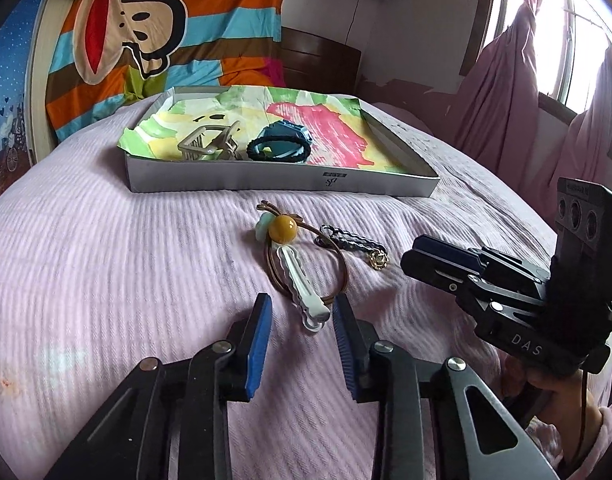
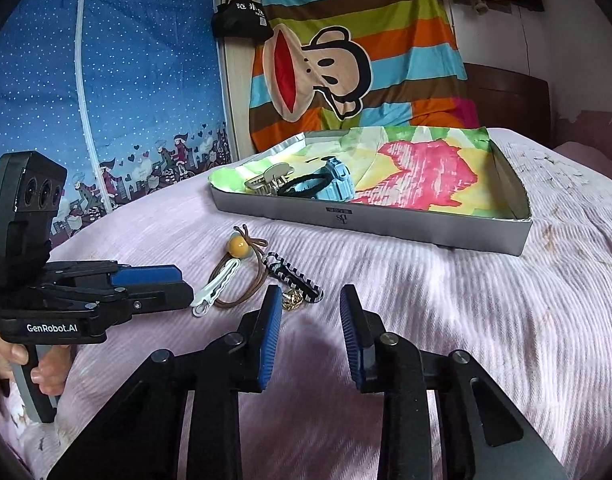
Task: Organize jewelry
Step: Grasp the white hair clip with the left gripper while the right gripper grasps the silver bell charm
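On the pink bedspread lie a white hair clip, a brown hair tie with a yellow bead, a striped braided band and a small gold piece. My left gripper is open, its tips on either side of the clip's near end. My right gripper is open and empty, just right of the gold piece. The grey box holds a beige claw clip, a blue watch and a black hair tie.
The box is lined with a colourful drawing. A striped monkey blanket hangs behind the bed. A blue fabric wardrobe stands at the left, purple curtains and a window at the right.
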Available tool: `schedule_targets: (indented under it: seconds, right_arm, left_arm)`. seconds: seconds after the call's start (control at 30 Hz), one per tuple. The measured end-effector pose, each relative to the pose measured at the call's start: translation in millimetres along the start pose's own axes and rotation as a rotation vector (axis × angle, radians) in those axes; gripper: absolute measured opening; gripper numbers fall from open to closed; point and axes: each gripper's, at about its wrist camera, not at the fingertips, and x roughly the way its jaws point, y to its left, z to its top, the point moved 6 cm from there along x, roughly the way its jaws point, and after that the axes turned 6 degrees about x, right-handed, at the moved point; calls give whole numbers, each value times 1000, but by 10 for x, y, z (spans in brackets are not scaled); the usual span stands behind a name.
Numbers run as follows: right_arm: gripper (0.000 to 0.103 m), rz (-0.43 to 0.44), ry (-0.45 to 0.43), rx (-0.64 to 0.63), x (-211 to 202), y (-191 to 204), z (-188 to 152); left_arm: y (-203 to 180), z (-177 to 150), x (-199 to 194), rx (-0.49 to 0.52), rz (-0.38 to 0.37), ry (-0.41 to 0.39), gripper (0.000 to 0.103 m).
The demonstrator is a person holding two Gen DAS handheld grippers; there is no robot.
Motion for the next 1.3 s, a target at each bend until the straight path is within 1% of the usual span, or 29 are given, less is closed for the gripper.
schedule_targets:
  seconds: [0.03,0.13,0.33,0.43,0.53,0.7,0.77,0.9,1.1,1.3]
  right_arm:
    - [24,4,5,0,15,6,-7]
    - [24,17,20,-8,59,42,-20]
    - [24,24,57,-22,141,86,-46]
    - [21,31,84,-21,205,91,-62]
    - [21,33,103,-20,264,97,-86]
    - [20,45,112,-5,312,97,-85]
    - [16,43,119,5,334,83,-88]
    - [13,32,124,12,360,68,-92]
    - [13,9,124,-20,360,122,-102]
    - [13,38,96,-7,297,117,-83]
  left_arm:
    - [-16,-1,18,7,-2,8,24]
    - [-54,-7,59,22,5,31,23]
    - [2,-9,116,-5,11,57,17]
    - [18,-15,131,-12,12,58,16]
    - [23,-19,161,-17,12,61,16]
    - [11,-33,175,-7,27,65,15]
    - [6,-39,169,-4,31,62,15]
    - [-5,-60,115,1,32,39,15]
    - [23,-63,20,-15,36,-9,14]
    - [42,-54,-18,-21,47,-30,14]
